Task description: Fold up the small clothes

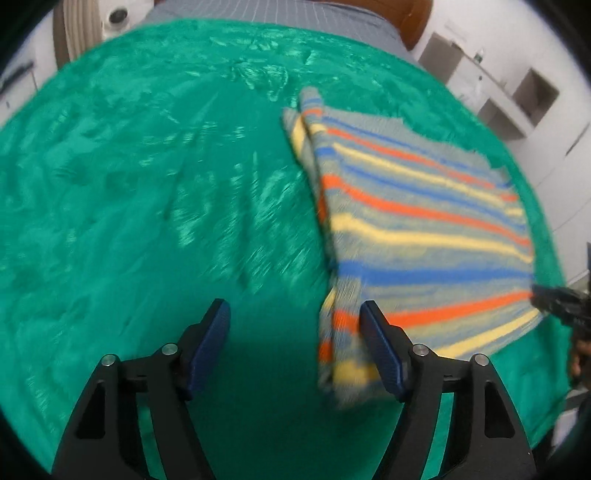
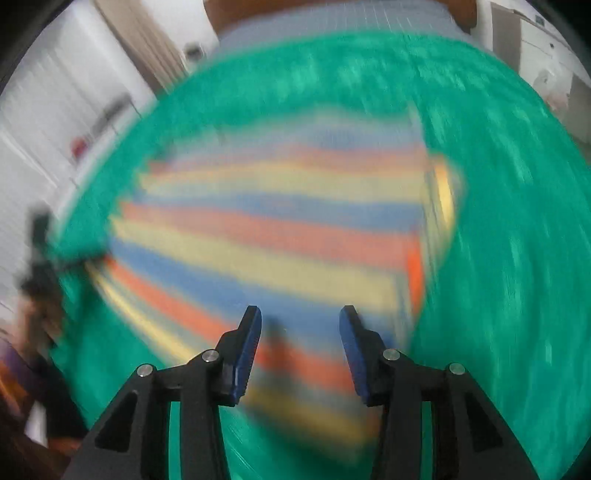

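Observation:
A small striped garment (image 1: 424, 229), grey with orange, blue and yellow bands, lies folded flat on the green plush cover (image 1: 147, 184). Its layered fold edge faces left. My left gripper (image 1: 295, 314) hovers open at that edge, and the right fingertip (image 1: 369, 314) overlaps the garment's near corner without the pads pressing on it. In the heavily blurred right wrist view, the same garment (image 2: 277, 229) fills the middle. My right gripper (image 2: 300, 317) stands open above its near part, with nothing pinched. The right gripper (image 1: 561, 302) also shows at the garment's right edge.
A person in a grey checked shirt (image 1: 258, 11) stands at the table's far side. White open shelving (image 1: 517, 99) lines the wall at the right. Bare green cover (image 2: 517, 258) lies on either side of the garment. The left gripper (image 2: 37, 258) shows as a dark blur.

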`<state>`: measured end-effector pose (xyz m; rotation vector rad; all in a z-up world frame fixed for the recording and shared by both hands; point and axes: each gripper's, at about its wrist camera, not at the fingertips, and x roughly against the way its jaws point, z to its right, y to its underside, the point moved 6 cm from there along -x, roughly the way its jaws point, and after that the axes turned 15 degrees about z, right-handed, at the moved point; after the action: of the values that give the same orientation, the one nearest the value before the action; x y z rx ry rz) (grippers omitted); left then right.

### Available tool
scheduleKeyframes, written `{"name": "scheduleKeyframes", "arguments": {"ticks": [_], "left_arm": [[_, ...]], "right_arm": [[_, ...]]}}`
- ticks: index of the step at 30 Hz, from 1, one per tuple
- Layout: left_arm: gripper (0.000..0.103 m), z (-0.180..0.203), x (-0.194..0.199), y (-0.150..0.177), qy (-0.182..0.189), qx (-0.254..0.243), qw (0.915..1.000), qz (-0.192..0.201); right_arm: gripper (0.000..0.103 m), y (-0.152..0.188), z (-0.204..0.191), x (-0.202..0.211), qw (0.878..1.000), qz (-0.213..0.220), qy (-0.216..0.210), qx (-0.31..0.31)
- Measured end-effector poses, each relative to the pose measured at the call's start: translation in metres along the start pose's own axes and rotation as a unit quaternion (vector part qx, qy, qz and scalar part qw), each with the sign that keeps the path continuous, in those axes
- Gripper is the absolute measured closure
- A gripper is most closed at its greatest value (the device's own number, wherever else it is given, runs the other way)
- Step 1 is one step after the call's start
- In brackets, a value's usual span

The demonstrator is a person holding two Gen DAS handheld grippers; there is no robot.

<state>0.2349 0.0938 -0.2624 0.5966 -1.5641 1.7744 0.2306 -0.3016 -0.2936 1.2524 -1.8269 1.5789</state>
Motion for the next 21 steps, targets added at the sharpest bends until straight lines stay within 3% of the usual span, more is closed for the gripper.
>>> {"name": "scheduleKeyframes", "arguments": {"ticks": [3, 5, 7, 9, 11, 15, 21], "left_arm": [[0.028, -0.001, 0.018, 0.012, -0.016, -0.029, 0.9994, 0.010], [0.027, -0.003, 0.033, 0.014, -0.014, -0.029, 0.9992, 0.024], [0.022, -0.006, 0.053, 0.017, -0.017, -0.025, 0.9982, 0.052], [0.011, -0.013, 0.072, 0.018, -0.033, -0.018, 0.9949, 0.094], [0.009, -0.021, 0.085, 0.022, -0.041, -0.004, 0.9906, 0.130], [0.009, -0.038, 0.075, 0.032, -0.057, 0.019, 0.9883, 0.141], [0.009, -0.049, 0.073, 0.057, -0.045, 0.029, 0.9851, 0.163]], "right_arm": [[0.059, 0.026, 0.013, 0.027, 0.999, 0.029, 0.015, -0.025], [0.058, 0.039, 0.023, 0.042, 0.998, 0.029, 0.036, -0.043], [0.058, 0.050, 0.025, 0.063, 0.996, 0.058, 0.038, -0.060], [0.050, 0.055, 0.023, 0.080, 0.993, 0.088, 0.042, -0.067], [0.040, 0.063, 0.022, 0.097, 0.988, 0.127, 0.053, -0.077], [0.037, 0.075, 0.018, 0.110, 0.976, 0.180, 0.071, -0.099], [0.037, 0.093, 0.007, 0.097, 0.972, 0.199, 0.083, -0.096]]}}
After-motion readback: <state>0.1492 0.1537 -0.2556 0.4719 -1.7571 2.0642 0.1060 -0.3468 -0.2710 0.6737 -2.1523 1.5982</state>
